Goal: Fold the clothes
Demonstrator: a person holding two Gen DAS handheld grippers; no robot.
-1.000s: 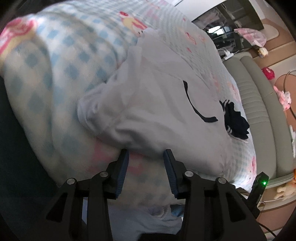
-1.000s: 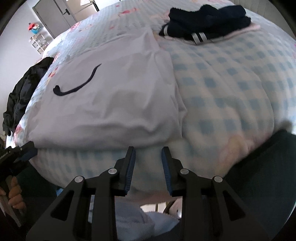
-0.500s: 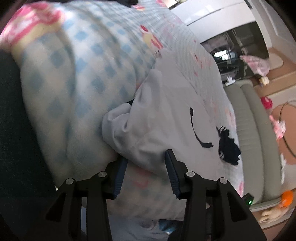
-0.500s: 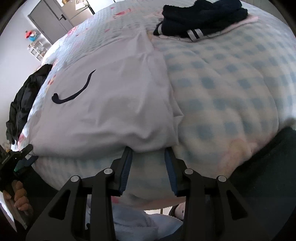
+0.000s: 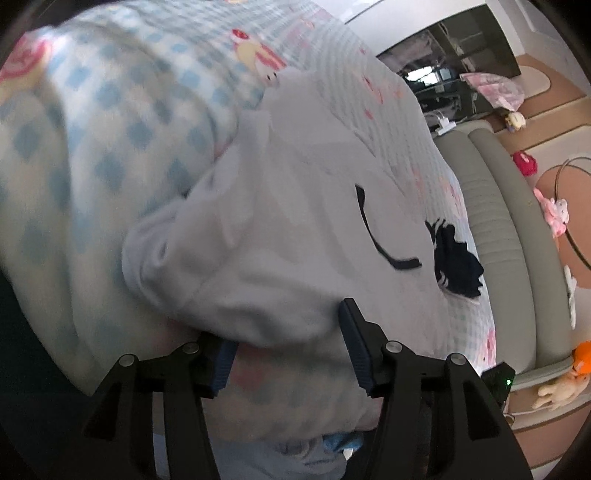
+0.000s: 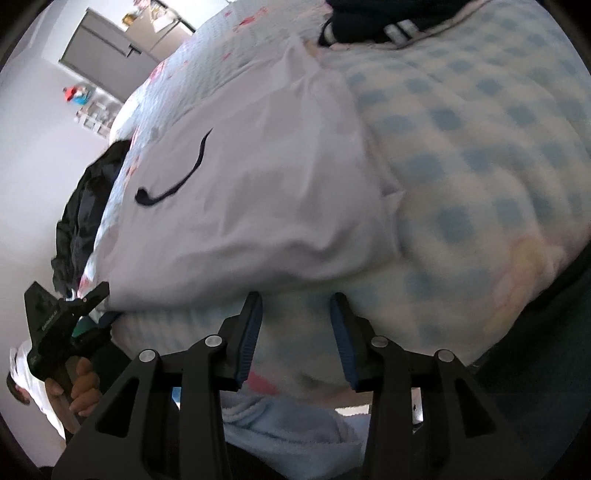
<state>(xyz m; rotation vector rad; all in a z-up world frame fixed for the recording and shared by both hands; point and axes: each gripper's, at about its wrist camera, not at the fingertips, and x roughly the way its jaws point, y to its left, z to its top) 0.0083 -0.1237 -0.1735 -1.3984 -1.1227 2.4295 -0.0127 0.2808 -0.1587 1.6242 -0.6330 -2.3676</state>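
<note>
White garment (image 5: 266, 236) with a black swoosh lies on the checked quilt (image 5: 110, 129) at the bed's near edge. Left gripper (image 5: 288, 343): jaws opening, the hem draped between them and over the left finger, not pinched. Right gripper (image 6: 295, 328): parted, released, just below the hem, over quilt. Dark clothes (image 6: 373, 22) far behind.

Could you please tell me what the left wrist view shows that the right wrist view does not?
Only the left wrist view: the grey-green sofa and a pink cloth by a dark shelf. Only the right wrist view: a grey door, a dark jacket, and the left gripper in a hand. Both: the white garment with its black curved mark, lying on the checked blanket.
</note>
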